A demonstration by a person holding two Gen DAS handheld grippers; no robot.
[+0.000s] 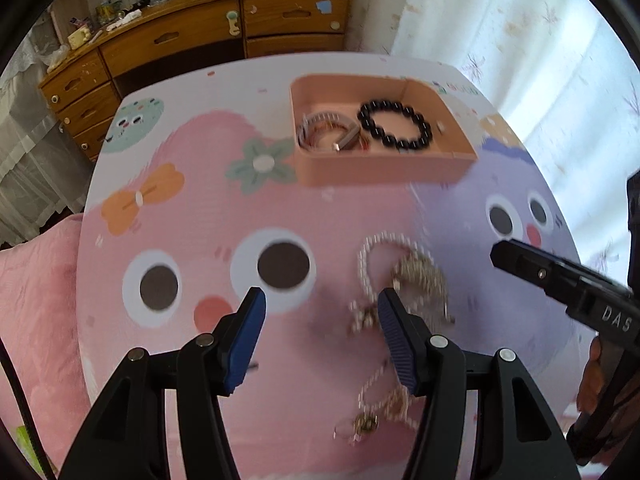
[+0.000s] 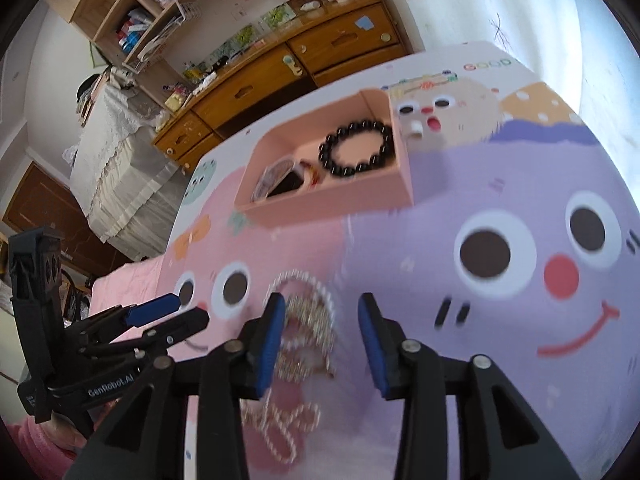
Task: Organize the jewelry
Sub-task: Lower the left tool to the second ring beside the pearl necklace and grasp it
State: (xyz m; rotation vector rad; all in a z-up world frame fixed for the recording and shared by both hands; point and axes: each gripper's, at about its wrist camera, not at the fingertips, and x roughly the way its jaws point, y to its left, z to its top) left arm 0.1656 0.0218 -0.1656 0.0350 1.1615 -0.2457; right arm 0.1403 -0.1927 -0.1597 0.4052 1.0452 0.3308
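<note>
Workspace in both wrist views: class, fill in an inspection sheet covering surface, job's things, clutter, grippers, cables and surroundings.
Surface: cartoon-print table mat, pink and purple.
Job's things: pink tray holding a black bead bracelet and a coiled chain; pearl and gold jewelry pile and another pearl strand loose on the mat.
Clutter: nothing seen.
Grippers: left gripper open, empty; right gripper open, above the pile.
Cables: black cable at the left edge.
Surroundings: wooden dresser, curtain.
</note>
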